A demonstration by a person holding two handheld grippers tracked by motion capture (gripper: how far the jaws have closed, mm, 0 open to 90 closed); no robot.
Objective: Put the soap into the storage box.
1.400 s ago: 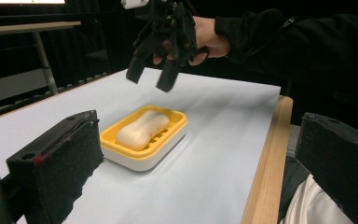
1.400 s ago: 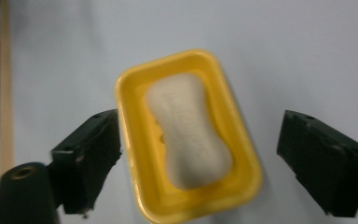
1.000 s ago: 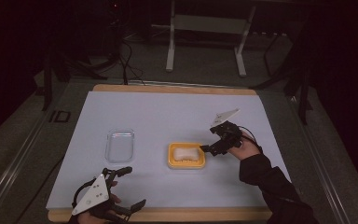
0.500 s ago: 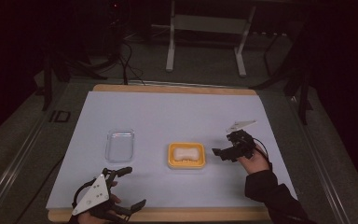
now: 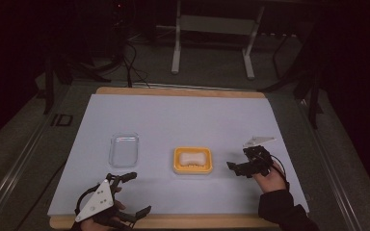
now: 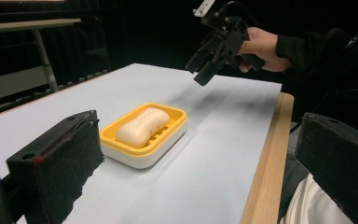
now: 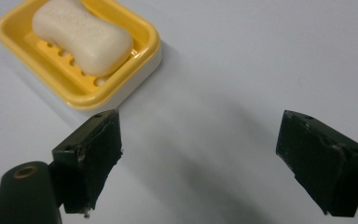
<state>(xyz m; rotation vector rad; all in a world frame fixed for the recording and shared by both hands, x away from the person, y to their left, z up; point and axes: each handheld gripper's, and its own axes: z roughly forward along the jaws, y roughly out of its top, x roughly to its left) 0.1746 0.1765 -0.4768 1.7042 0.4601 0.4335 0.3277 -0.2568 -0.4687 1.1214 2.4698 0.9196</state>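
**A:** From the high view, what lies on the table (image 5: 173,120)?

**B:** 1 yellow soap dish (image 5: 193,160) sits near the middle, a white soap bar (image 5: 192,158) in it. A clear plastic lid (image 5: 124,149) lies to its left, well apart. The right gripper (image 5: 239,167) hovers just right of the dish, jaws spread, holding nothing. The left gripper (image 5: 130,192) rests at the near edge, also spread and empty.

**B:** Along the left gripper view, the bar (image 6: 142,125) lies flat in the dish (image 6: 144,140), the right gripper (image 6: 204,70) raised beyond it.

**A:** And the right gripper view?

**B:** 2 black jaws stand wide over bare table; the dish (image 7: 81,60) sits far left.

**A:** How would the bar handle?

**B:** Probably light, stiff, slippery. I'd pinch across its narrower waist, or take the dish by its long rims.
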